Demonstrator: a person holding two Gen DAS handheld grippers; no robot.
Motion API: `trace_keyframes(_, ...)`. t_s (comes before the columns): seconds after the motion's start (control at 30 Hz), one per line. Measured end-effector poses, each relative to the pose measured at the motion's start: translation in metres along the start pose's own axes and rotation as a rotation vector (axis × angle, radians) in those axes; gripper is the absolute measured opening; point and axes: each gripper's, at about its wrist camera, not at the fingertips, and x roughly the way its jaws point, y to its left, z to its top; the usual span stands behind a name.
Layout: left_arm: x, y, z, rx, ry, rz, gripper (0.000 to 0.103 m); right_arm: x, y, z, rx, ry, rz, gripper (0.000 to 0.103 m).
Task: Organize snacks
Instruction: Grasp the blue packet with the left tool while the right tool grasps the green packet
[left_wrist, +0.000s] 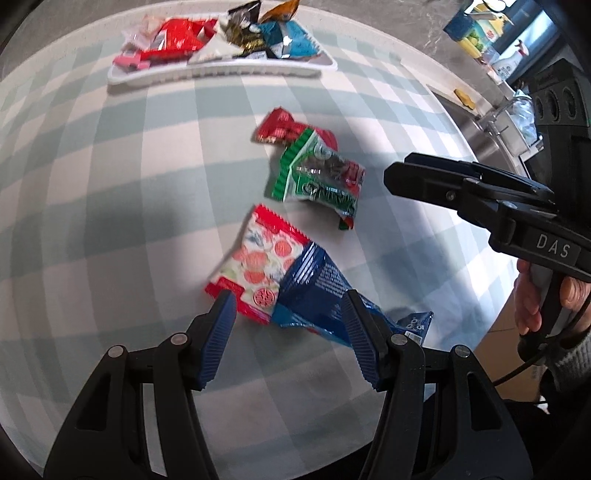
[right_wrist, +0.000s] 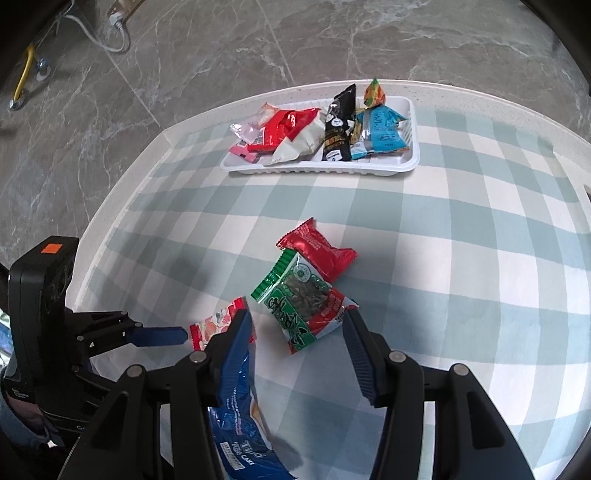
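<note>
Left gripper (left_wrist: 290, 314) spread wide, nothing pinched, hovering just above the peach-printed packet (left_wrist: 255, 266) and the blue packet (left_wrist: 314, 291); one fingertip over the red bottom edge of the peach-printed packet, the other over the blue packet, which overlaps the peach one's side. Right gripper (right_wrist: 297, 328) also spread and holding nothing, with the green packet (right_wrist: 303, 306) lying on the table (right_wrist: 443, 258) just ahead, between the fingertips. Red packet (right_wrist: 319, 247) partly under the far end of the green one, touching it. White tray (right_wrist: 413, 162) well beyond, near the table's far edge, filled with more packets: red, white, black, teal and orange ones, plus a pink one at the near left corner. Checked cloth in pale green and white over the table.

Readable writing: "DAS" on the right gripper's body in the left wrist view; "CAKE" and letters like "TIPO" on the blue packet in the right wrist view. Green packet printed with large characters, too distorted to read.
</note>
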Motion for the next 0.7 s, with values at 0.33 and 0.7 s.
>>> trace_keyframes(0.33,0.011,-0.002,-0.004,-0.091,0.017,-0.060,0.060,0.028,0.013,0.005,-0.224,0.043,-0.086,0.059)
trace_keyframes(0.7,0.024,-0.014,-0.003,-0.118,0.051,-0.058,0.061,0.055,0.021,0.005,-0.366,0.111,-0.115,0.059)
